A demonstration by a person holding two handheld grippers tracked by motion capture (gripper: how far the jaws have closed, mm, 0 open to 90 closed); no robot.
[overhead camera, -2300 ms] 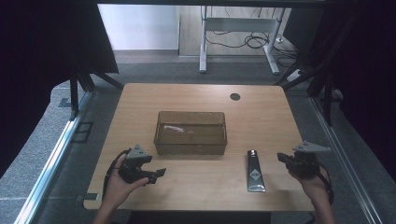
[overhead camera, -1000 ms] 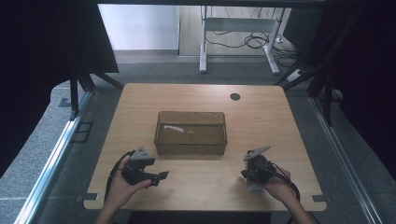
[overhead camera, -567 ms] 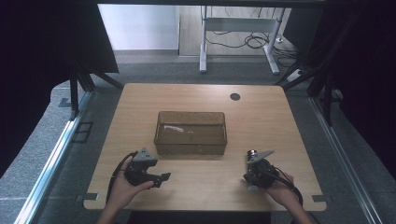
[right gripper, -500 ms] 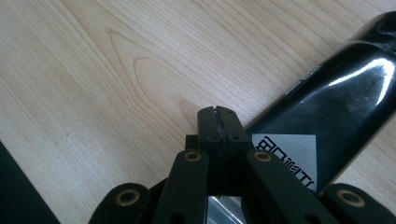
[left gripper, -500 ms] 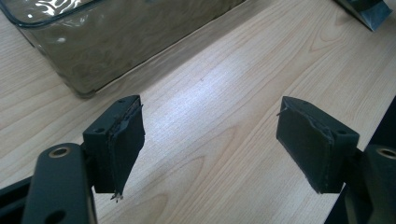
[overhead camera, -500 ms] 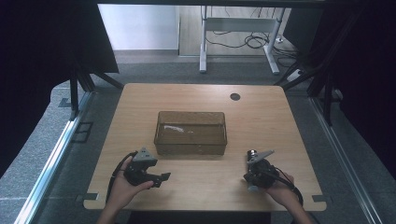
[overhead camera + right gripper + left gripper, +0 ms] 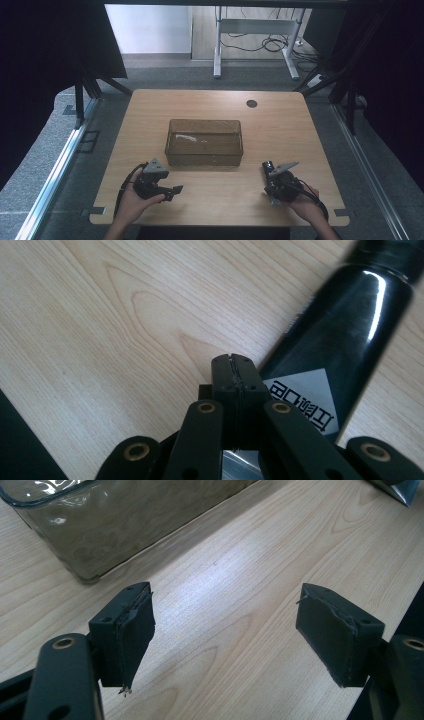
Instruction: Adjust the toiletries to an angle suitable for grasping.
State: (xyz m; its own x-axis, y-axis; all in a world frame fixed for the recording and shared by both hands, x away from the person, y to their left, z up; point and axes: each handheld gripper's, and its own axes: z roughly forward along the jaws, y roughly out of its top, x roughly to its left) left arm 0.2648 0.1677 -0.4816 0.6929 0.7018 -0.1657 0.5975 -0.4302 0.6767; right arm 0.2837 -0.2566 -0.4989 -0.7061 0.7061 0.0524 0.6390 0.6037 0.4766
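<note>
From above, we are looking at a wooden table point(image 7: 300, 130) with a clear tub point(image 7: 204, 141) lying at its middle. The left hand point(image 7: 131, 200) is holding the left gripper point(image 7: 172, 190) near the table's front edge, in front of the tub's left corner. The right gripper point(image 7: 270, 172) is sitting over a dark tube point(image 7: 270, 167) to the tub's right.

In the left gripper view, we are seeing the jaws standing wide apart over bare wood, with the tub point(image 7: 125, 520) beyond.

In the right gripper view, the jaws are pressing tight together, nothing between them; the tube point(image 7: 340, 340) is lying just beside them, its white label showing.
</note>
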